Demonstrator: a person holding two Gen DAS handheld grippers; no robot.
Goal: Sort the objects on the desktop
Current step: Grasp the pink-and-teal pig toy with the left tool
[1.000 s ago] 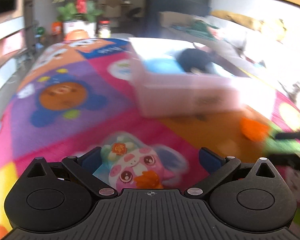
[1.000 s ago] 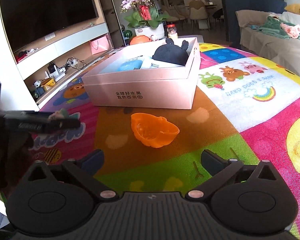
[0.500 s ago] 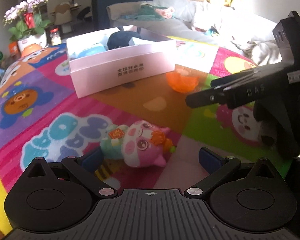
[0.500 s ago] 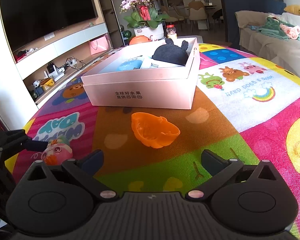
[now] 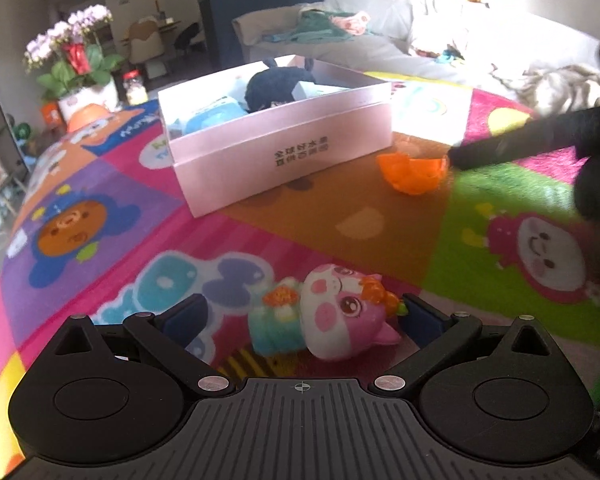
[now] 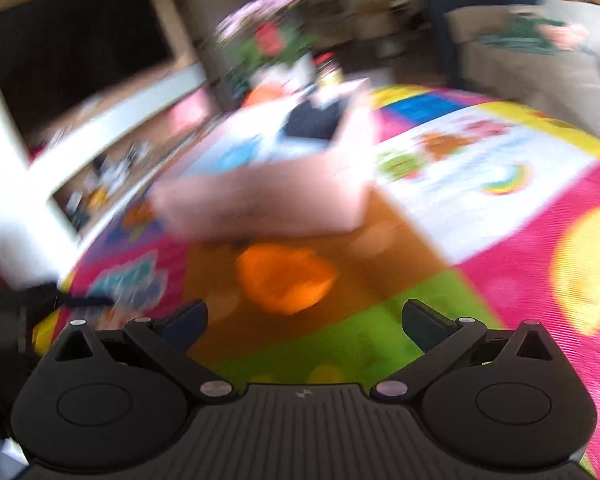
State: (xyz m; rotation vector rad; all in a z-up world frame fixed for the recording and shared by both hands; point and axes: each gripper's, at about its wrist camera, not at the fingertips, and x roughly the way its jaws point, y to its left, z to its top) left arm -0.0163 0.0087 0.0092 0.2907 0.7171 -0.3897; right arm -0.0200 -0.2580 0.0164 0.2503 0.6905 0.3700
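Note:
A pink-and-white pig toy [image 5: 328, 316] lies on its side on the colourful play mat, between the wide-open fingers of my left gripper [image 5: 302, 316]. An orange bowl-shaped shell [image 5: 414, 172] lies on the mat in front of the pink box [image 5: 284, 152]; the box holds a black plush [image 5: 276, 86] and blue items. My right gripper [image 6: 304, 316] is open and empty, just short of the orange shell [image 6: 286, 280]; this view is blurred. The right gripper shows dark at the right of the left wrist view [image 5: 540, 140], its finger near the shell.
A potted orchid [image 5: 74, 64] and a jar [image 5: 134, 86] stand beyond the mat's far edge. A sofa with clothes and plush toys [image 5: 440, 40] runs along the right. A TV unit [image 6: 80, 80] stands to the left. The pink box also shows in the right wrist view [image 6: 268, 196].
My left gripper has moved in so the pig toy lies between its fingers. My right gripper has moved forward toward the orange shell; its view is now motion-blurred.

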